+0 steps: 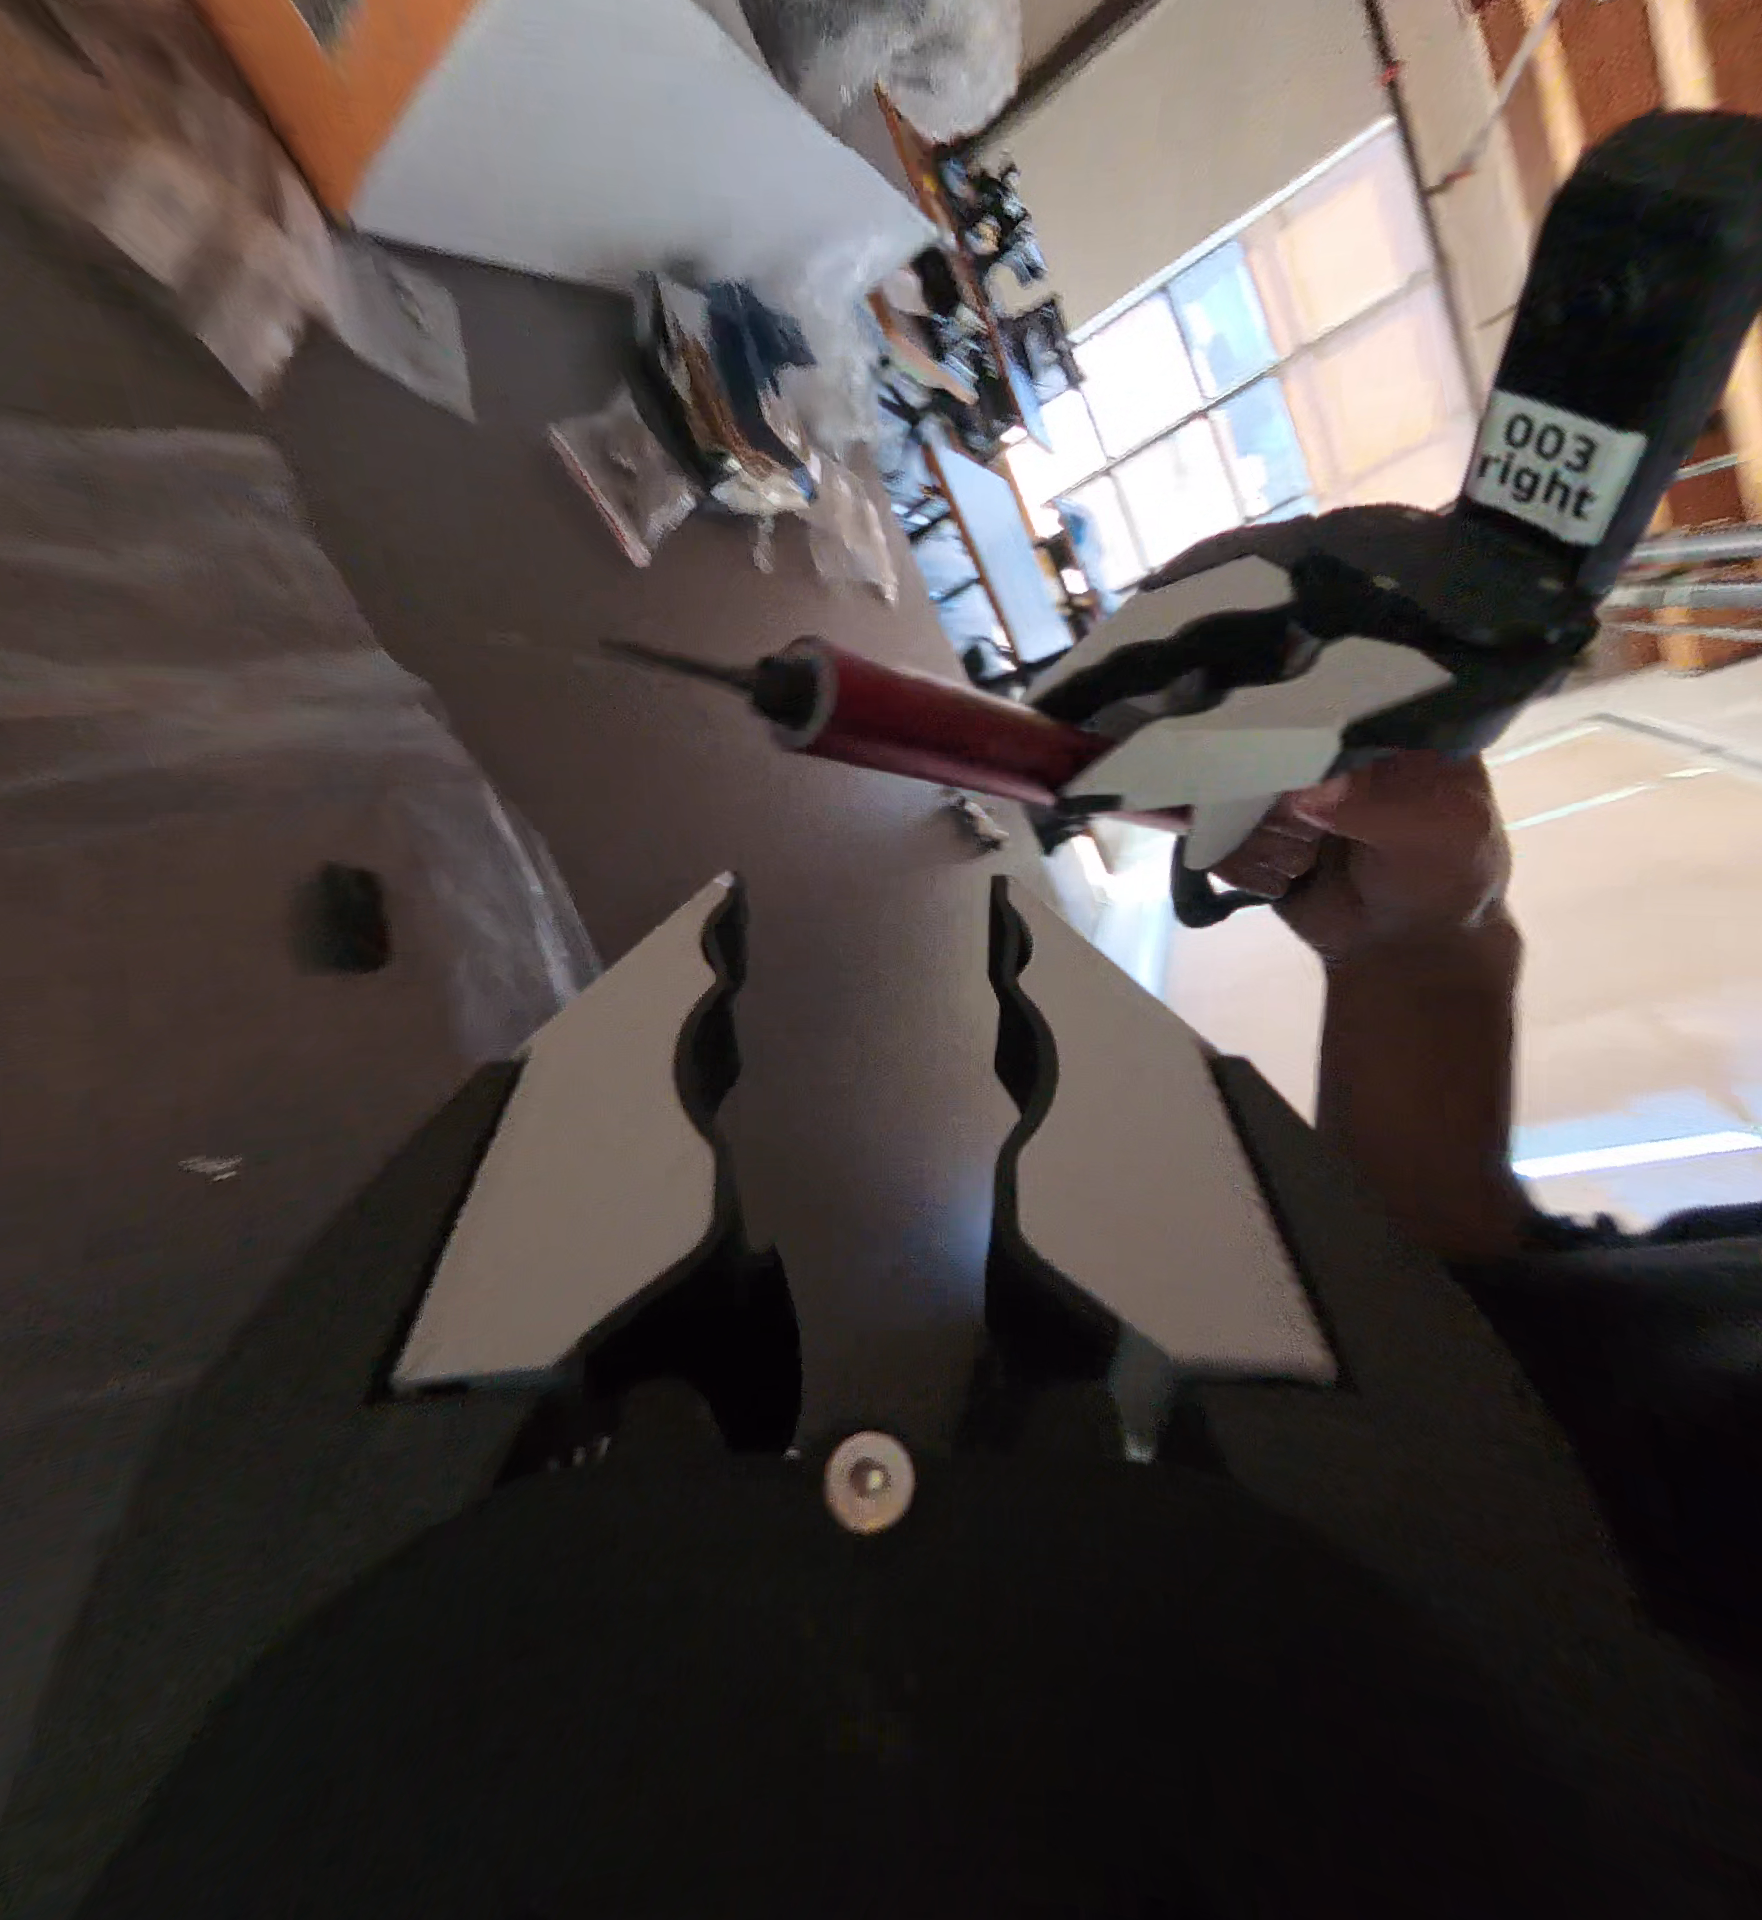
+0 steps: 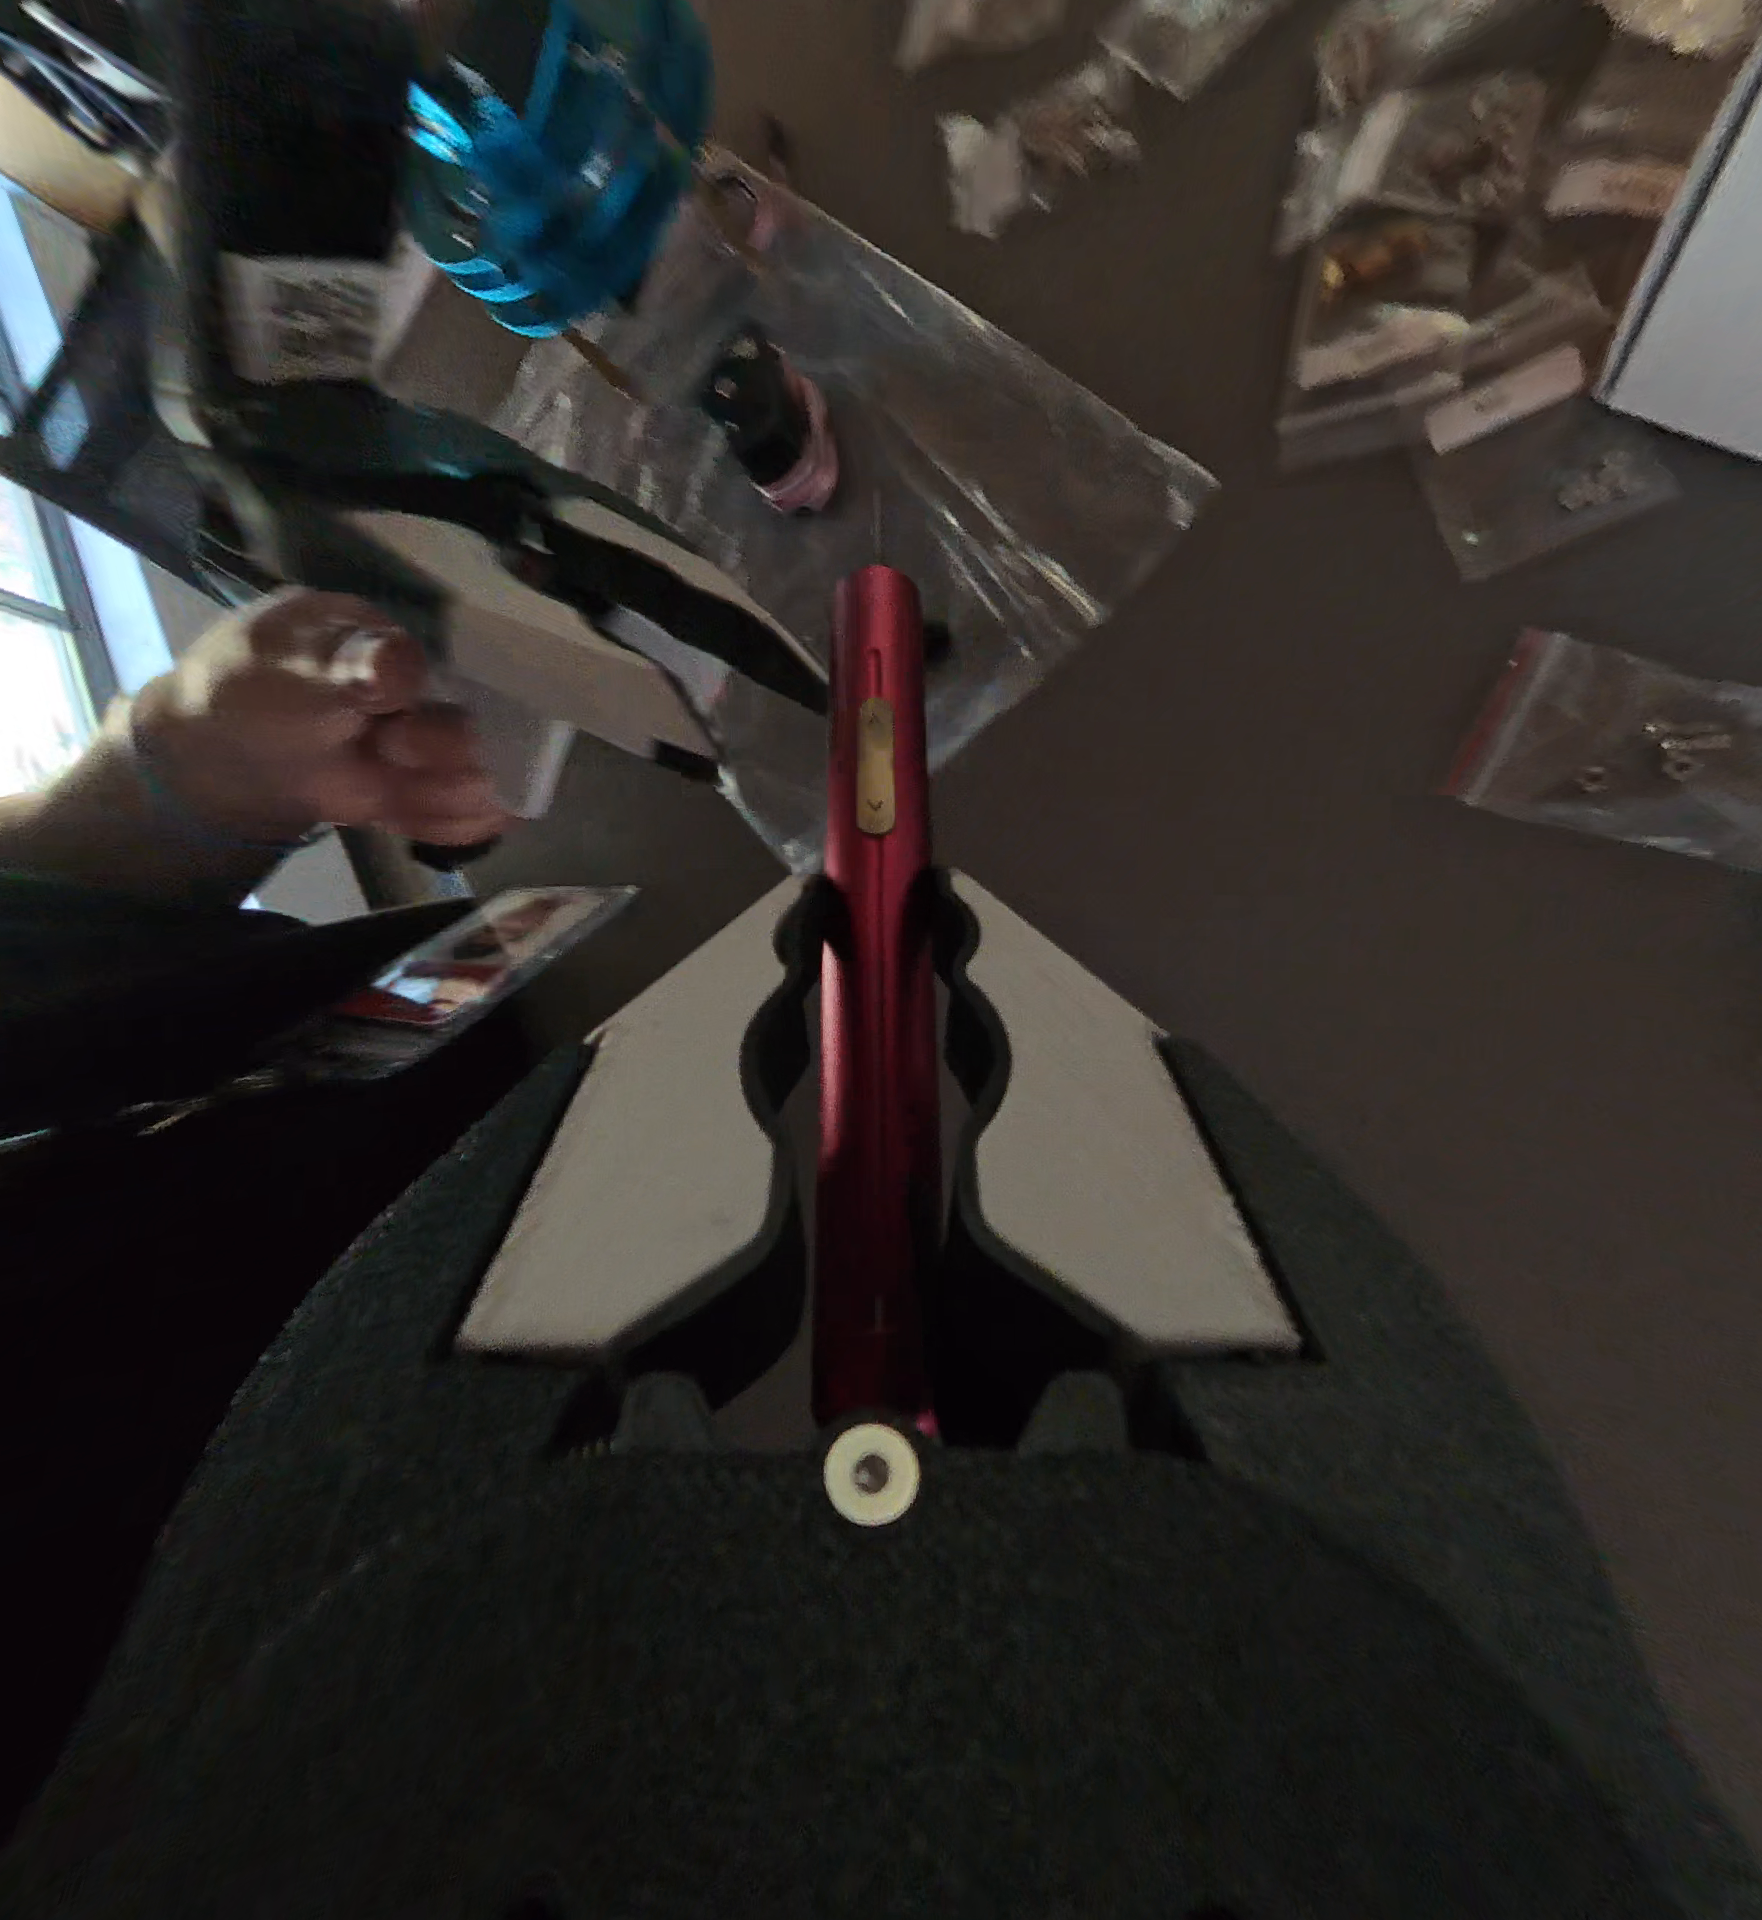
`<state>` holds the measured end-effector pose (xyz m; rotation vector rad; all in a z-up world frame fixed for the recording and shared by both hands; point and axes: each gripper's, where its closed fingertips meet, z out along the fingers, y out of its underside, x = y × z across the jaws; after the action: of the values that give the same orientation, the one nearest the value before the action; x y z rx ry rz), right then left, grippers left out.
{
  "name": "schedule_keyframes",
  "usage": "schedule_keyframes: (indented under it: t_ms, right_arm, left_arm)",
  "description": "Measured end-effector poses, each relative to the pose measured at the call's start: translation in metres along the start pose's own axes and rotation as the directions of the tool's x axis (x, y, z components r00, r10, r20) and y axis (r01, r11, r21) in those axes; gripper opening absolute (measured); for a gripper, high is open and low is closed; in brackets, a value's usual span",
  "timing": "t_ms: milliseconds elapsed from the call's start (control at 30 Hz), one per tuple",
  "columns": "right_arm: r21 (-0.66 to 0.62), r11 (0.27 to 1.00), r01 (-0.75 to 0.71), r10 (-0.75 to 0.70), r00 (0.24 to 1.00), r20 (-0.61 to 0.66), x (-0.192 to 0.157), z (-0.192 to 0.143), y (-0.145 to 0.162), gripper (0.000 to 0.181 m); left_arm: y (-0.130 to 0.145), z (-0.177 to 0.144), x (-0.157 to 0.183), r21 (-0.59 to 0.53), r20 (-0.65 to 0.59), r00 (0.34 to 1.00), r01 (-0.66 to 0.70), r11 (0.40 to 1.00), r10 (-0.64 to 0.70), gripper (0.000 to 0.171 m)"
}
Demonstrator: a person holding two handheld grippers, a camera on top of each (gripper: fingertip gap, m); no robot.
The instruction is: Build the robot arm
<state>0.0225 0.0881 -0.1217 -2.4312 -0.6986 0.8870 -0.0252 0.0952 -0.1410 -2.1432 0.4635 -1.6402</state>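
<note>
Right gripper (image 2: 872, 914) clamps a red pen-shaped tool (image 2: 872, 1039) lengthwise between its fingers, thin needle tip pointing forward over the dark table (image 2: 1376, 1039). Left gripper (image 1: 861, 914) is spread wide, holding nothing, just left of the tool's tip. Beyond the tool: a clear plastic bag (image 2: 918, 499) with a small pink-and-black part (image 2: 773, 426); further right, small zip bags (image 2: 1646, 748) of hardware.

the right gripper (image 2: 872, 894) has its jaws closed on a red pen-like tool (image 2: 872, 935) above the brown counter (image 2: 1272, 1039); clear bags (image 2: 1646, 748) lie nearby.
</note>
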Motion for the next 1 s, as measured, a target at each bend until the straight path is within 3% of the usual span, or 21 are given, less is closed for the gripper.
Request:
schedule_keyframes:
  t_ms: [67, 133, 200, 233, 267, 367, 500, 600, 667, 733, 800, 867, 933, 1000]
  right_arm:
    - [0.073, 0.997, 0.011, -0.012, 1.0, 0.021, -0.015, -0.014, -0.008, 0.019]
    - [0.12, 0.992, 0.027, -0.039, 0.995, 0.094, -0.035, -0.022, -0.013, 0.019]
    - [0.128, 0.991, 0.042, -0.06, 0.988, 0.143, -0.049, -0.026, -0.011, 0.019]
    - [0.13, 0.99, 0.056, -0.077, 0.984, 0.161, -0.055, -0.026, -0.01, 0.019]
    - [0.137, 0.989, 0.053, -0.076, 0.983, 0.168, -0.057, -0.027, -0.011, 0.019]
    - [0.181, 0.981, 0.065, -0.104, 0.972, 0.212, -0.064, -0.032, -0.015, 0.021]
    - [0.352, 0.932, 0.087, -0.177, 0.956, 0.233, -0.068, -0.052, -0.04, 0.02]
    - [0.594, 0.803, 0.053, -0.204, 0.961, 0.19, -0.058, -0.099, -0.05, 0.041]
    - [0.732, 0.681, -0.006, -0.136, 0.981, 0.135, -0.036, -0.126, -0.032, 0.045]
    - [0.828, 0.539, -0.154, -0.047, 0.976, 0.212, -0.022, -0.131, -0.011, 0.049]
    - [0.821, 0.484, -0.302, -0.037, 0.931, 0.364, -0.032, -0.109, -0.009, 0.056]
    - [0.859, 0.405, -0.312, -0.098, 0.92, 0.38, -0.048, -0.098, -0.032, 0.05]
    - [0.918, 0.26, -0.299, -0.173, 0.921, 0.349, -0.057, -0.116, -0.06, 0.045]
    - [0.948, 0.223, -0.227, -0.255, 0.925, 0.281, -0.068, -0.13, -0.079, 0.039]
  left_arm:
    - [-0.003, 0.003, 0.02, 0.031, -0.15, 0.985, 0.087, 0.996, -0.081, 0.046]
    - [-0.016, -0.002, 0.045, 0.103, -0.339, 0.93, 0.187, 0.977, -0.143, 0.046]
    - [-0.027, -0.007, 0.058, 0.143, -0.435, 0.887, 0.236, 0.961, -0.153, 0.041]
    - [-0.029, -0.008, 0.066, 0.152, -0.465, 0.876, 0.22, 0.964, -0.127, 0.031]
    - [-0.027, -0.009, 0.074, 0.157, -0.48, 0.873, 0.182, 0.971, -0.087, 0.022]
    - [-0.033, -0.014, 0.086, 0.219, -0.453, 0.891, 0.108, 0.97, 0.004, 0.02]
    - [-0.058, -0.02, 0.108, 0.333, -0.42, 0.903, 0.057, 0.941, 0.094, 0.018]
    - [-0.075, -0.019, 0.124, 0.384, -0.351, 0.92, -0.03, 0.923, 0.176, 0.018]
    - [-0.088, -0.017, 0.128, 0.413, -0.287, 0.933, -0.083, 0.907, 0.216, 0.018]
    - [-0.102, -0.014, 0.131, 0.436, -0.265, 0.94, -0.083, 0.896, 0.216, 0.018]
    - [-0.112, -0.012, 0.139, 0.454, -0.285, 0.936, -0.056, 0.889, 0.205, 0.019]
    - [-0.113, -0.008, 0.151, 0.45, -0.348, 0.917, -0.018, 0.893, 0.194, 0.019]
    - [-0.107, -0.001, 0.159, 0.423, -0.392, 0.904, 0.01, 0.906, 0.173, 0.019]
    - [-0.096, 0.003, 0.166, 0.387, -0.414, 0.893, 0.0, 0.922, 0.174, 0.019]
